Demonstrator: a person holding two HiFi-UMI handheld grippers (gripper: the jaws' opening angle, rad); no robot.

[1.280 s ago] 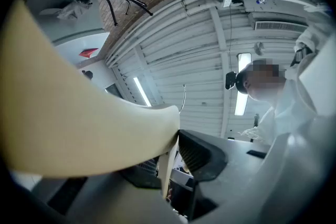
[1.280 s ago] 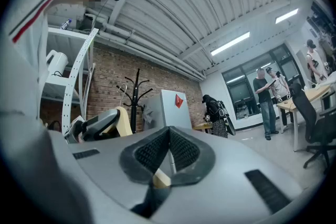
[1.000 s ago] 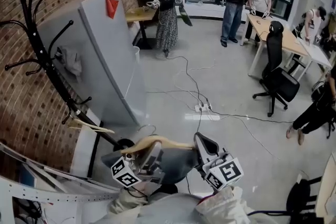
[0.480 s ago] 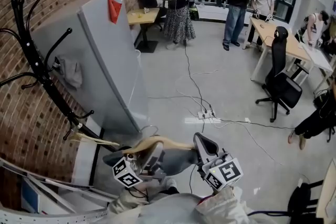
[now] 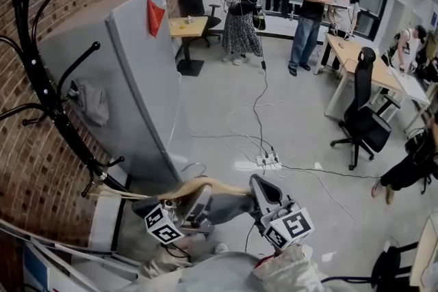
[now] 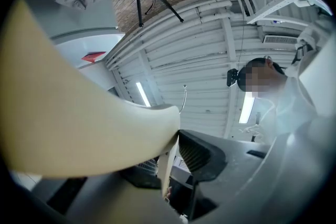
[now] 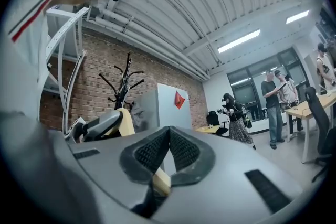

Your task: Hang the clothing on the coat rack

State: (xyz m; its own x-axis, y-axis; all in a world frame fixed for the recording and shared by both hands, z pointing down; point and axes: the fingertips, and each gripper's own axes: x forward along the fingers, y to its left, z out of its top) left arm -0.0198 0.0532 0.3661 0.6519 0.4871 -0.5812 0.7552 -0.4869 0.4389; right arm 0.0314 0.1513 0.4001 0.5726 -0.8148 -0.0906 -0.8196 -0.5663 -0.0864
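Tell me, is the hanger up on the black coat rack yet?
Not yet. Done: the pale wooden hanger is picked up, clamped by the left hand-held gripper and the right hand-held gripper. In hand: it is held low, apart from the black metal coat rack, with grey cloth seemingly draped under it. Left: lifting it onto one of the rack's hooks and letting go.
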